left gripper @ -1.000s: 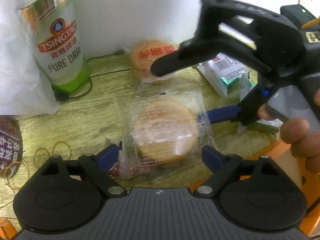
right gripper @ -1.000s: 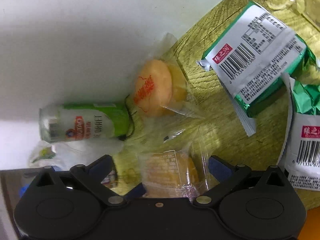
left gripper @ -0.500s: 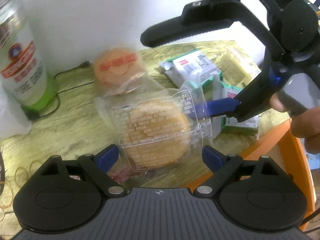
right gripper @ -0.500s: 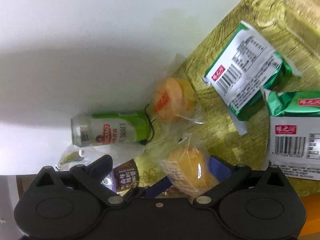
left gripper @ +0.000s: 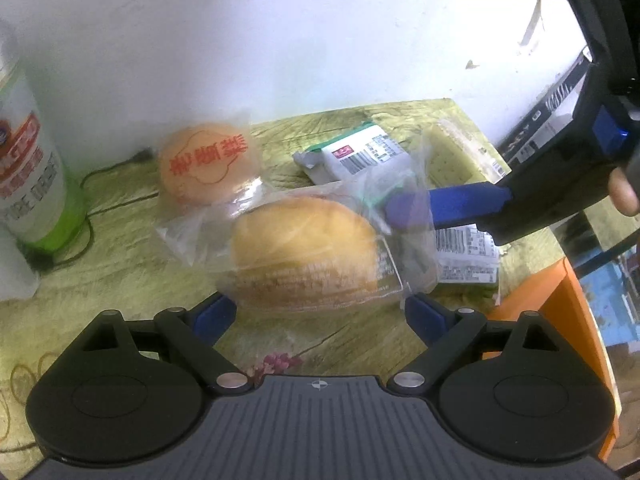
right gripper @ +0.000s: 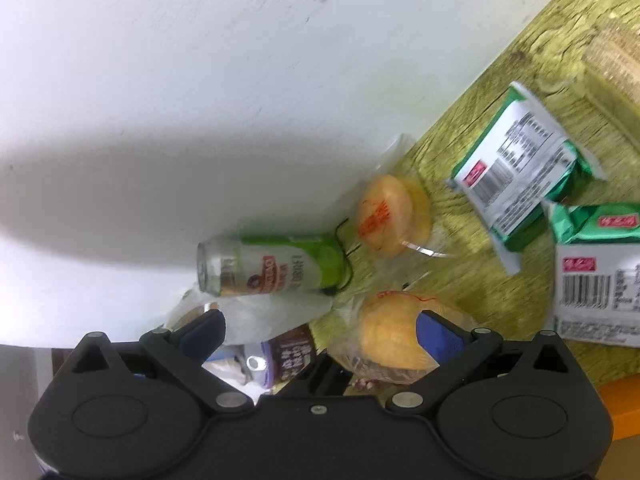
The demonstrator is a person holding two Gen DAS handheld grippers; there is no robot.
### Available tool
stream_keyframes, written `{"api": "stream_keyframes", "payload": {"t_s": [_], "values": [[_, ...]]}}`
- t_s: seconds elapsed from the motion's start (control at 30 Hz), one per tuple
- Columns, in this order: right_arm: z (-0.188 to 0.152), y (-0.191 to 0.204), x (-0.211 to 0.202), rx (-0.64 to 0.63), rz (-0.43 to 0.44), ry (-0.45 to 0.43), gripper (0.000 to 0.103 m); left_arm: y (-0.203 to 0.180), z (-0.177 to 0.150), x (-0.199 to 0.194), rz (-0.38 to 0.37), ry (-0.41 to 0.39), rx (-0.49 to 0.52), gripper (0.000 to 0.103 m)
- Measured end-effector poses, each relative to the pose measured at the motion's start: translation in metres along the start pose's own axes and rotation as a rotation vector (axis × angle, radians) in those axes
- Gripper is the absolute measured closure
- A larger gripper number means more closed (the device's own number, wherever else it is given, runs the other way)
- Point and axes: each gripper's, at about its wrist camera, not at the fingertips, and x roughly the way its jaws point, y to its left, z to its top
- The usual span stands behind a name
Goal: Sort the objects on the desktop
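Crinkly clear wrapper is giving the right claw (left gripper: 404, 210) its hold on the soft, light bun (left gripper: 306, 252), hanging near the stamped cake (left gripper: 208, 168); left claw (left gripper: 316, 314) is gaping beneath.

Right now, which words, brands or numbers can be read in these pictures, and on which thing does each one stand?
"PURE DRAFT", cut at the frame edge and blurred: on the can.
Red brand band above it: too blurred to read.
Red Chinese characters on the far pastry: present, too blurred to read surely.
Barcodes, small print and red logos on the green packets: too small to read.
Print on the held pastry: blurred, unreadable.
Purple jar label: unreadable.
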Motion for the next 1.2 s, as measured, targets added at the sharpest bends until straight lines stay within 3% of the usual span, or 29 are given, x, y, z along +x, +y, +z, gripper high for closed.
{"api": "stream_keyframes", "payload": {"t_s": [0.4,1.2], "values": [[-0.019,0.017,0.024,-0.035,-0.015,0.069,0.0,0.024,-0.02,-0.017,-0.011,-0.009,-0.113,0.005],[-0.024,0.002,0.013,0.023,-0.078,0.046,0.0,0.046,-0.048,-0.07,0.033,-0.05,-0.198,0.004]]}}
